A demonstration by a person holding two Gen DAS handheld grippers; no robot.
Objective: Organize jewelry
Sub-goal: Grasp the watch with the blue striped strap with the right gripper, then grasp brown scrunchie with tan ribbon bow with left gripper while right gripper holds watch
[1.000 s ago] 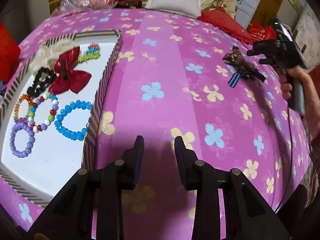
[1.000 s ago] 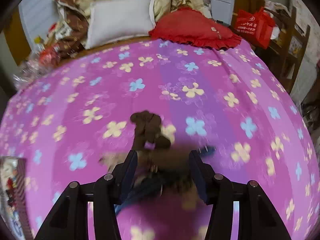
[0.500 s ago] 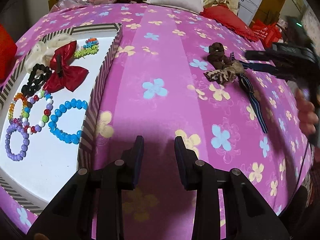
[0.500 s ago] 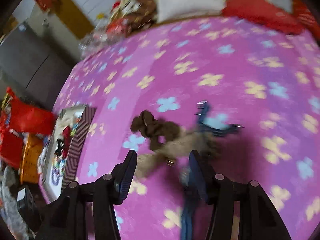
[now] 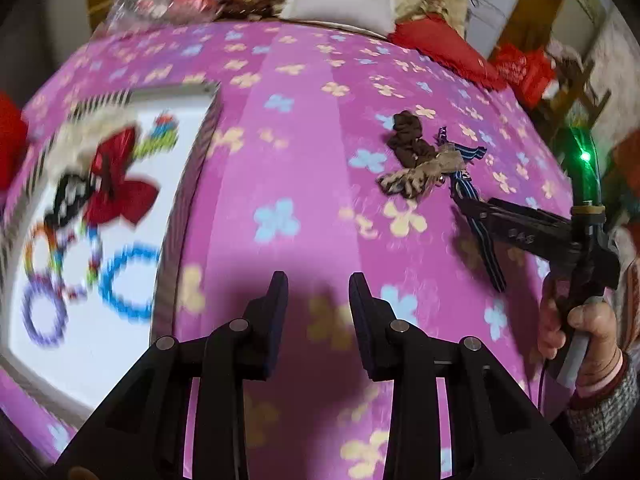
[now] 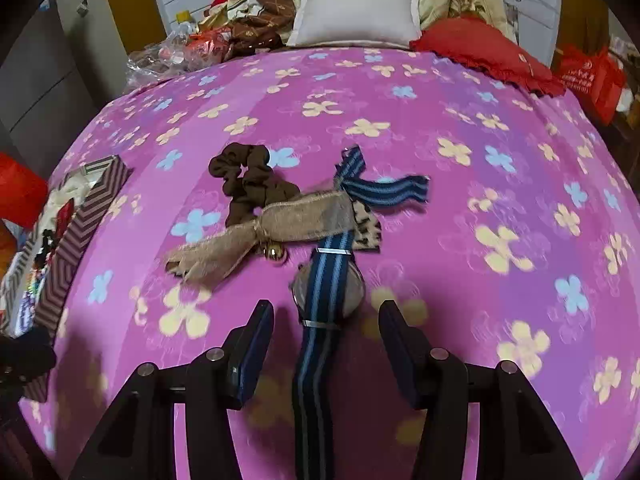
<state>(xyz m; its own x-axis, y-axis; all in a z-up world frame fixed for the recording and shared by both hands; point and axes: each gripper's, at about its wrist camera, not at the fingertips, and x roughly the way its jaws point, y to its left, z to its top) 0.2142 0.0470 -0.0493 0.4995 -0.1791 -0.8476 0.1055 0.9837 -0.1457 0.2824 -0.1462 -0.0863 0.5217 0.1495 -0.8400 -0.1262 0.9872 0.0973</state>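
Note:
A blue striped watch (image 6: 326,296) lies face down on the pink flowered bedspread (image 6: 480,140), its strap running between my right gripper's fingers. My right gripper (image 6: 326,320) is open, one finger on each side of the watch. Beyond it lie a tan burlap bow (image 6: 256,236), a brown scrunchie (image 6: 248,180) and a blue striped ribbon (image 6: 384,192). In the left wrist view the same pile (image 5: 424,164) lies to the right, with the right gripper (image 5: 480,216) over the strap. My left gripper (image 5: 318,300) is open and empty above the bedspread. The striped jewelry box (image 5: 180,208) at left holds bead bracelets (image 5: 128,280) and a red bow (image 5: 120,184).
A white pillow (image 6: 356,12), a red cushion (image 6: 480,52) and piled fabric and bags (image 6: 224,36) lie at the far edge of the bed. A red bag (image 6: 588,76) hangs at far right. The jewelry box (image 6: 76,224) sits at the left edge in the right wrist view.
My right gripper swung from facing the box to facing the far end of the bed and came down over the watch. The left wrist view has shifted a little and blurred.

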